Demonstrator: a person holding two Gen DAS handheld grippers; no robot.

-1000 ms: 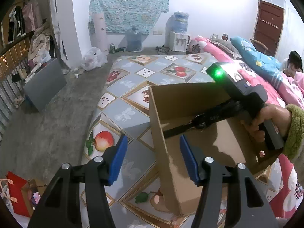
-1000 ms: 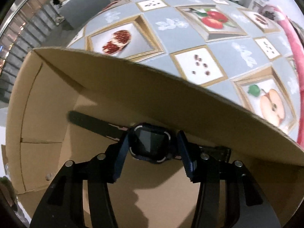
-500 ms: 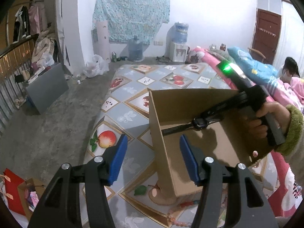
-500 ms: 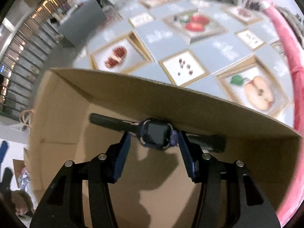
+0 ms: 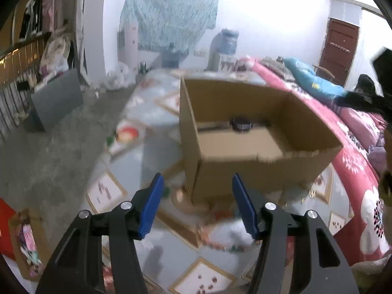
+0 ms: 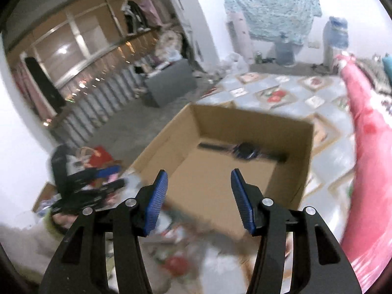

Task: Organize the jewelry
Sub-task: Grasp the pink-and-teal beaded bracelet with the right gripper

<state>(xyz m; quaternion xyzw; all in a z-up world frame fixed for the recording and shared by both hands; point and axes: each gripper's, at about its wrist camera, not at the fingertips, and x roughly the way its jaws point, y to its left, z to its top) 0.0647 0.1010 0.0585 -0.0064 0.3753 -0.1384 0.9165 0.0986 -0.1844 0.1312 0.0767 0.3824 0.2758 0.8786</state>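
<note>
A watch (image 6: 245,150) lies flat on the floor of the box (image 6: 289,181), so one piece is stowed. Both grippers, left (image 5: 196,204) and right (image 6: 199,199), stand open and empty. Blurred beads (image 5: 220,243) remain on the mat (image 5: 156,259), probably next.

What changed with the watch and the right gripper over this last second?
The right gripper let go of the watch and pulled back up out of the cardboard box; its jaws now stand open and empty. The watch stays lying on the box floor. The left gripper remains open and empty beside the box.
</note>
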